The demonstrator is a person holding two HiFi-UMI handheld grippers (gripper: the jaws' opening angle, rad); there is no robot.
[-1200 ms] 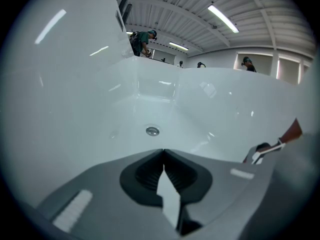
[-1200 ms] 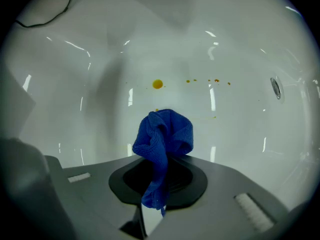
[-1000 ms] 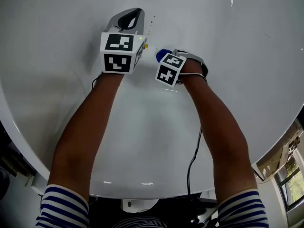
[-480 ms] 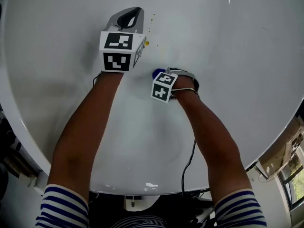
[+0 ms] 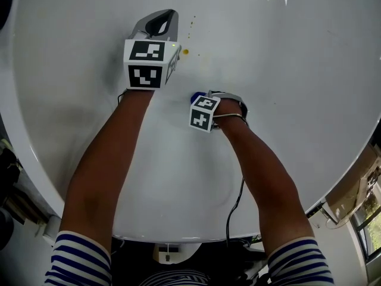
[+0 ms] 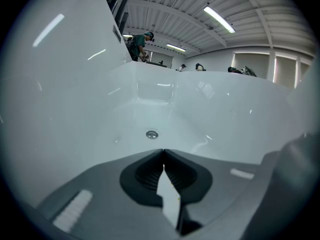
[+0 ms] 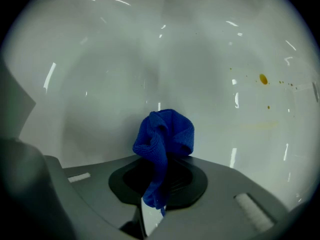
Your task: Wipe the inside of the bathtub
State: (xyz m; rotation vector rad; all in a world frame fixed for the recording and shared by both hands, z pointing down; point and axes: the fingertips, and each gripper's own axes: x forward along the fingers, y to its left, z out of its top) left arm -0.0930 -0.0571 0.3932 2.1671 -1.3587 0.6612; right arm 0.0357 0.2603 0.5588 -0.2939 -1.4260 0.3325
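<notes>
- Blue cloth (image 7: 167, 134), bunched up, pinched between the fingers (image 7: 220, 189) of the right gripper (image 7: 159, 186). A wad sticks out past the tips and a thin tail hangs back between them.
- Left side?
- Left gripper (image 6: 163, 154): fingers (image 6: 100, 189) pressed together, nothing between them. It hangs inside the tub with its tip aimed toward the drain (image 6: 151, 134).
- How will the cloth handle?
- Judging by the look, it's soft, light and limp, with no stiffness. It folds wherever it's pushed. The present hold at the gathered middle seems right: a thick bundle in the fingers and a pad out front to rub with. A thin edge hold would probably pull free on a drag.
- Where is it in the tub?
- Low on the curved wall of the white bathtub (image 5: 297, 100). It's at the surface or just off it; I can't tell which. The tub is glossy and likely slick, so it needs pressure.
- Any dirt?
- Yellow-brown spots (image 7: 263, 79), up and to the right of the cloth and apart from it. In the head view they sit just beside the left gripper's tip.
</notes>
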